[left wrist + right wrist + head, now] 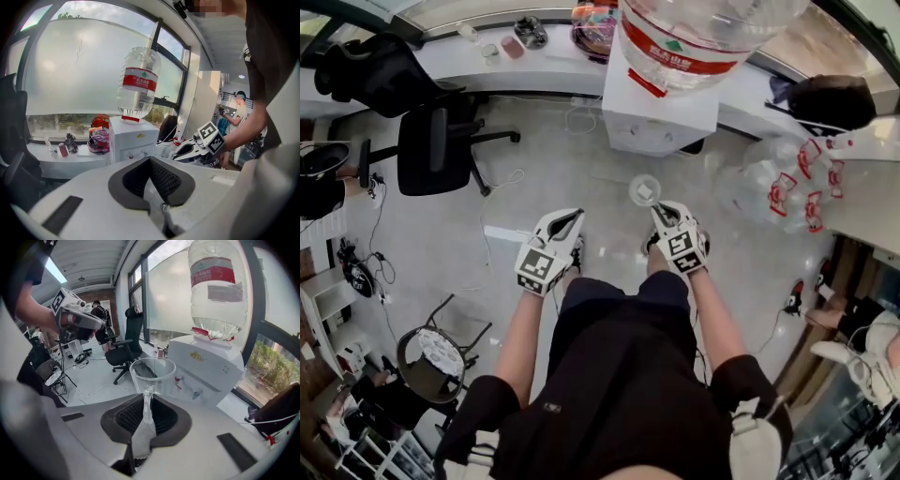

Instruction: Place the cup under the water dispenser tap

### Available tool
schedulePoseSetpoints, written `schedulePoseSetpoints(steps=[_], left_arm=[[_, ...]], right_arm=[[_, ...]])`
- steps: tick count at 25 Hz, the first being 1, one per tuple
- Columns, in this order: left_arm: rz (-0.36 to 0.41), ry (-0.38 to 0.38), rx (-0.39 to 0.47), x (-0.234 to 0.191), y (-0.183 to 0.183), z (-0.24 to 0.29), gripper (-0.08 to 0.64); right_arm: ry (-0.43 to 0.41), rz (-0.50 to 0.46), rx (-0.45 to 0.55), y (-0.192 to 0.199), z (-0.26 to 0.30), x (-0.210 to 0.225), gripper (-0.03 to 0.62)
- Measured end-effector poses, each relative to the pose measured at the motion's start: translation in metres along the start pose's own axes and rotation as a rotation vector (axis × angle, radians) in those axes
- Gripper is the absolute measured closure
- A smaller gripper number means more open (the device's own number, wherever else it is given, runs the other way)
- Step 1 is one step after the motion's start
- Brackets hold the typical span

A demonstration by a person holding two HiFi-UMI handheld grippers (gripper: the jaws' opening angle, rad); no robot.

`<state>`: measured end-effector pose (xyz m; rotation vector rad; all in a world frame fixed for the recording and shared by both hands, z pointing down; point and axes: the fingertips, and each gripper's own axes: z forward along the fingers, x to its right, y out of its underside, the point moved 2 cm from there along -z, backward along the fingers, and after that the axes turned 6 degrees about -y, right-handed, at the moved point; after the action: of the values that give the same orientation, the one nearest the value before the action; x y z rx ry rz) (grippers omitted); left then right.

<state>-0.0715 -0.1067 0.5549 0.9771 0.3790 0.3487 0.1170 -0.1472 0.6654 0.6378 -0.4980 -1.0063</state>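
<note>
A clear plastic cup [645, 190] [152, 373] with a handle hangs in front of me, and my right gripper [662, 215] [147, 402] is shut on that handle. The cup is upright and looks empty. Beyond it stands the white water dispenser [661, 112] [206, 369] [133, 143], topped by an upturned bottle [703, 33] [218, 287]. Its red tap [178, 379] and blue tap [197, 393] are on the front face, with the cup still short of them. My left gripper [567, 223] [151, 161] hovers to the left with its jaws together and nothing in them.
A black office chair [441, 141] stands on the floor to the left. Several empty water bottles [778, 183] lie to the right of the dispenser. A window counter [487, 66] with small items runs behind. A round stool [436, 361] and cables sit at lower left.
</note>
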Motion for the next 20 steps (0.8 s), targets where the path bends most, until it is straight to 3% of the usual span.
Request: schedulePoseSetpoints(steps=[13,20], left_arm=[[-0.031,0.034,-0.094,-0.015,0.059,0.028,0.56],[-0.04,0.028,-0.1,-0.036,0.084,0.036,0.56]], right_arm=[[0.027,0.079,-0.035,0.051,0.095,0.041,0.566],[0.046,0.116,-0.054,0.078,0.152,0.054,0.566]])
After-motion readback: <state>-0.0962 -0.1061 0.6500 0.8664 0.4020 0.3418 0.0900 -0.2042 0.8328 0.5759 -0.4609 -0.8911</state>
